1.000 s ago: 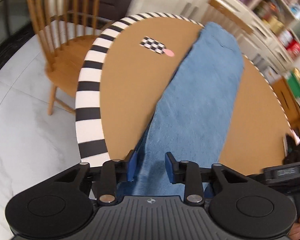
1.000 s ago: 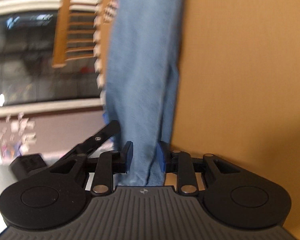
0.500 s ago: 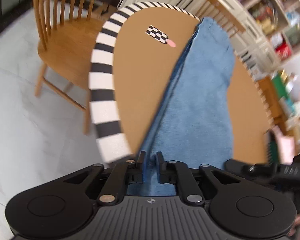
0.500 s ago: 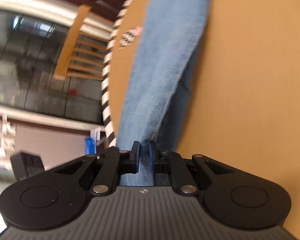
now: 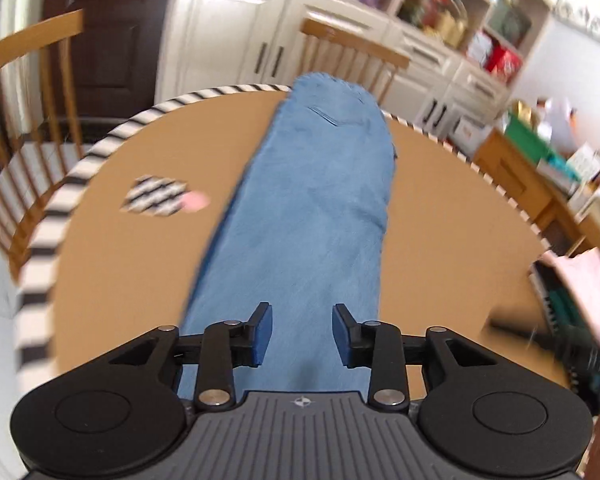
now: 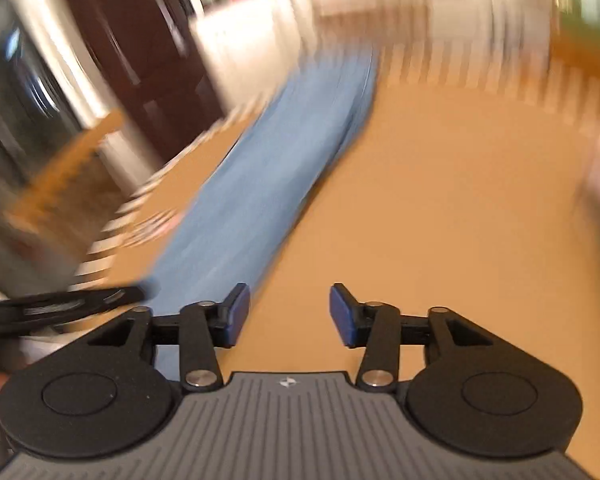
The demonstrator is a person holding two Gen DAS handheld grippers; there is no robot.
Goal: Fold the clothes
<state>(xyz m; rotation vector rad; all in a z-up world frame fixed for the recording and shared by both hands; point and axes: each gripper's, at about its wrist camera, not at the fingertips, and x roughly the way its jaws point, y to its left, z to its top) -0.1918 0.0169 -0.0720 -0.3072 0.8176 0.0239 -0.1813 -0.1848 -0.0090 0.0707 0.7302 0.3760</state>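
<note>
Gripper (image 5: 302, 334) over long flat jeans (image 5: 312, 216).

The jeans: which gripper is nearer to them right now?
Left. The left gripper hangs open directly over the jeans, denim between its fingers. The right gripper is open over bare table, the jeans beside its left finger.

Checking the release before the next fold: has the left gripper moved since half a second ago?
Yes. The left gripper has opened, releasing the blue denim jeans, and swung over the round brown table from its striped edge.
</note>
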